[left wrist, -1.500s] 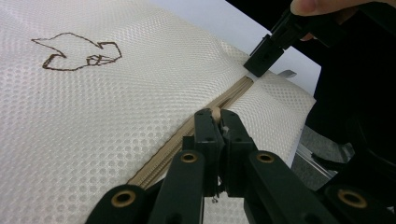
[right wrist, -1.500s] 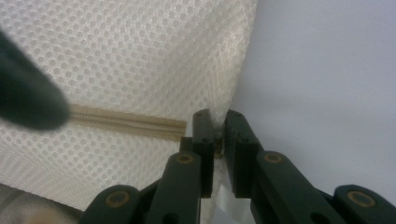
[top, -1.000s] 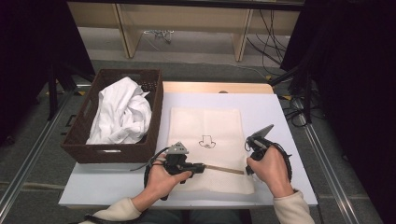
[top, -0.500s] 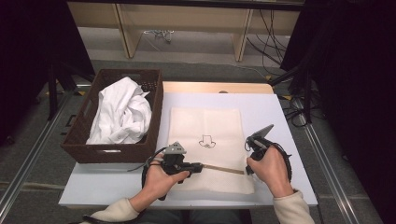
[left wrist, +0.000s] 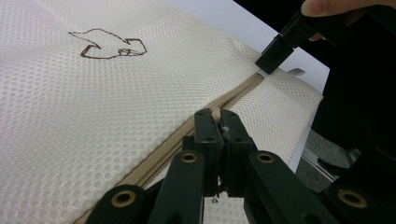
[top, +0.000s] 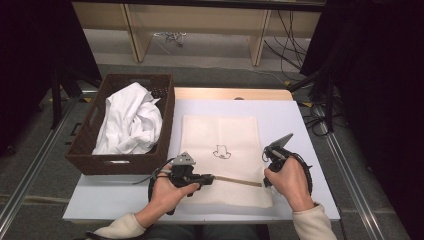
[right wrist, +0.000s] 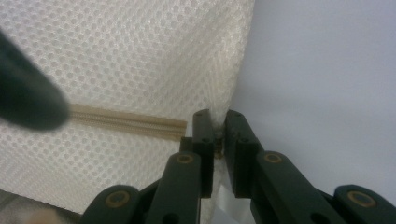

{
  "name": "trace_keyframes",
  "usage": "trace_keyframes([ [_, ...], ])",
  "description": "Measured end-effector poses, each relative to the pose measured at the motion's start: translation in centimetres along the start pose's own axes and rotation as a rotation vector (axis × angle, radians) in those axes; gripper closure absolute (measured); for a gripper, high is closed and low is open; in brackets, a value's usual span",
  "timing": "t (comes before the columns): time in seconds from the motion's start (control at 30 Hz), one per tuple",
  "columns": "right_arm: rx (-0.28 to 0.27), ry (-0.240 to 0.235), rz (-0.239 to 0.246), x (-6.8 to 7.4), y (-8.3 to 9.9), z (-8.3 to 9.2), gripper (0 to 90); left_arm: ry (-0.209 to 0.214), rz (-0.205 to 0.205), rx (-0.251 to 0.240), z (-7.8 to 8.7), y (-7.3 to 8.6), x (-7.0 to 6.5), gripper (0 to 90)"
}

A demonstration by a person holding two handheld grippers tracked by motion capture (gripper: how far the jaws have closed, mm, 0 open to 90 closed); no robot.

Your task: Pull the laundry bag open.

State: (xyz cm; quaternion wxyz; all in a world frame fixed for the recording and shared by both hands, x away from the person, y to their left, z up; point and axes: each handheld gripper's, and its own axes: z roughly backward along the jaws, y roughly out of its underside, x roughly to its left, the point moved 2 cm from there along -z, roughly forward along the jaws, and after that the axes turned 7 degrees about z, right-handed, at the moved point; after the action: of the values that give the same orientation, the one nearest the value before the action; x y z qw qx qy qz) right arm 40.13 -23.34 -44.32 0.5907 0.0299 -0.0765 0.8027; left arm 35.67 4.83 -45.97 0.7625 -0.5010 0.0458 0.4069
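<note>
A cream mesh bag (top: 220, 135) with a small dark embroidered mark (top: 222, 152) lies flat on the white table (top: 295, 125). A tan zipper (top: 237, 180) runs across its near end. My left gripper (top: 210, 177) is shut on the zipper pull, its tips closed over the zipper line (left wrist: 238, 91) in the left gripper view (left wrist: 219, 116). My right gripper (top: 265, 179) is shut on the bag's right edge at the zipper's end (right wrist: 215, 120), pinching the mesh (right wrist: 140, 51). The right gripper's black jaw tip (left wrist: 275, 51) appears farther along the zipper in the left gripper view.
A brown wicker basket (top: 90, 162) holding crumpled white cloth (top: 130, 120) stands at the table's left, close to my left hand. The table's right edge (top: 320, 165) is just beyond my right hand. Cables and shelf legs lie on the floor behind the table.
My left gripper has edged slightly to the left along the zipper line. The right hand has stayed where it was.
</note>
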Motion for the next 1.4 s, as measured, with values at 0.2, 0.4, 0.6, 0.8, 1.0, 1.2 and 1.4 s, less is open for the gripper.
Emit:
trace_keyframes([
  [0.2, 0.024, -0.009, -0.026, 0.3, 0.1, 0.2, 84.4, -0.003, 0.0, -0.003, 0.3, 0.1, 0.3, 86.9],
  [0.4, -0.012, -0.013, 0.036, -0.1, 0.1, 0.0, 84.4, -0.005, -0.003, 0.003, 0.5, 0.1, 0.4, 86.9],
  [0.6, 0.01, -0.014, 0.007, 0.1, 0.1, 0.1, 84.4, -0.005, 0.003, 0.004, 0.6, 0.3, 0.5, 86.9],
  [0.8, 0.035, -0.02, -0.027, 0.3, 0.1, 0.1, 84.4, -0.006, 0.007, -0.004, 0.8, 0.4, 0.6, 86.9],
  [1.0, 0.003, -0.009, 0.018, -0.1, 0.0, 0.0, 84.4, -0.009, 0.015, -0.007, 1.0, 0.5, 0.7, 86.9],
  [1.2, 0.001, -0.004, 0.018, -0.1, 0.0, -0.1, 84.4, -0.015, 0.007, -0.002, 1.2, 0.5, 1.0, 86.9],
  [1.4, 0.032, -0.009, -0.038, 0.2, 0.0, 0.1, 84.4, -0.019, 0.017, -0.011, 1.5, 0.6, 1.1, 86.9],
])
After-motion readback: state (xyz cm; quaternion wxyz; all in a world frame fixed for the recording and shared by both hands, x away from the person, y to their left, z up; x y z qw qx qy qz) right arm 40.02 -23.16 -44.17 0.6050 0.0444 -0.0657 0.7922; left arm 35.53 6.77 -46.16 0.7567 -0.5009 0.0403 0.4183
